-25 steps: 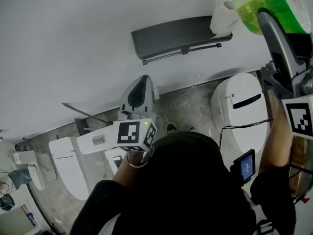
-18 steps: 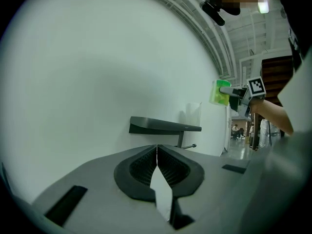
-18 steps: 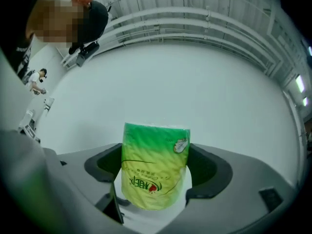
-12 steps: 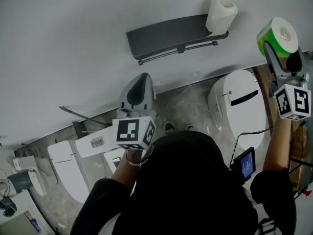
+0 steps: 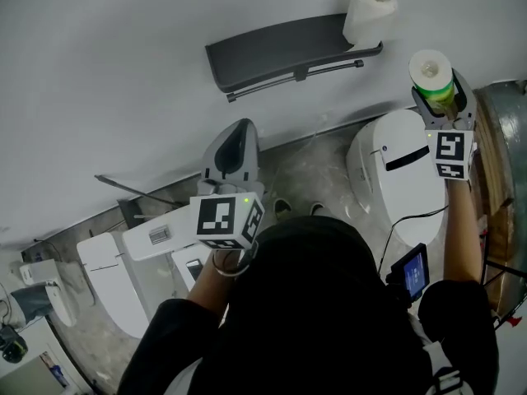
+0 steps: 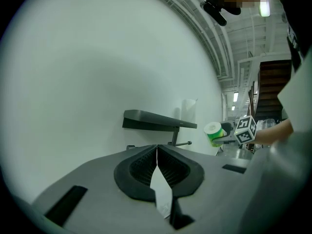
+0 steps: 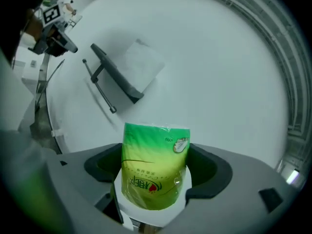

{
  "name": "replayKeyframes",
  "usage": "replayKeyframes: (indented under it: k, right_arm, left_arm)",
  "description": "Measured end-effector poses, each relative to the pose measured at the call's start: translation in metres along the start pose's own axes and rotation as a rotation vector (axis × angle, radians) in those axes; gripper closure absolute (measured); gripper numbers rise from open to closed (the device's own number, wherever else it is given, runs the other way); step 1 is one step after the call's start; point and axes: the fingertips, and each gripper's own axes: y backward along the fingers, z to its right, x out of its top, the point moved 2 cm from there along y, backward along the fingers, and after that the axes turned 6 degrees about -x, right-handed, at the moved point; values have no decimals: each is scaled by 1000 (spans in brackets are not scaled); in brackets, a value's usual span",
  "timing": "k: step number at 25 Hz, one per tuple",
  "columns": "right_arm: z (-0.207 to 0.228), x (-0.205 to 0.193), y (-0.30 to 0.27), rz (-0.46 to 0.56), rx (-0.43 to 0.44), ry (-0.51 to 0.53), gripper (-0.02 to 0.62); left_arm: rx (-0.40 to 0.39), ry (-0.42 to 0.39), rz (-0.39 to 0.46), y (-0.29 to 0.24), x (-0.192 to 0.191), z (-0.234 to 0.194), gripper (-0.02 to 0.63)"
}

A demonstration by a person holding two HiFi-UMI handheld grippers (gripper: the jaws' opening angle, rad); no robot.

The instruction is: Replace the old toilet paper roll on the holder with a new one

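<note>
Head view: right gripper (image 5: pixel 440 99) clasps the wrapped new roll (image 5: pixel 431 71), apart from the dark wall holder (image 5: pixel 276 52) carrying the white old roll (image 5: pixel 367 13) at its end. Left gripper view: left gripper (image 6: pixel 157 155) has its jaws together, with bare wall ahead. Right gripper view: the new roll's wrap is glossy, green and cylindrical.

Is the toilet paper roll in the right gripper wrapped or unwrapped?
Wrapped. Glossy, crinkled green printed film covers the side of the cylindrical toilet paper roll held between the right gripper's jaws.

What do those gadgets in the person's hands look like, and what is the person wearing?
Both are grey plastic tools ending in two dark ribbed jaws. The left gripper and the right gripper each carry a white cube printed with black square markers. The person wears a black top.
</note>
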Motion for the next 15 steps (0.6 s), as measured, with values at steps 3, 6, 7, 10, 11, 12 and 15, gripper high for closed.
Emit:
replayKeyframes:
  k: [3,6,7,10,11,12,15]
  right_arm:
    - [-17,-5,-10,-19,10,103,187]
    - [-31,-4,-19,-16,15,201,187]
    - [-34,-5,-22,-18,20,220,187]
    - [-44,-6,-28,-21,33,265,186]
    - [-47,-6,-29,-19,38,280,187]
    - [-50,-5,-31,-15,42,294,187]
    - [-59,-3,-37,-5,60,324,187]
  left_arm:
    - [14,0,-5,-1,-1,-2,583]
    - [23,-6,-9,-3,-1,-1,583]
    - [25,-7,-10,-3,-1,0,583]
    - [32,-5,-12,-6,1,1,583]
    - [37,-6,-14,-7,1,1,583]
    - [43,-6,-18,-8,1,1,583]
    - [59,-6,-31,-13,-1,2,583]
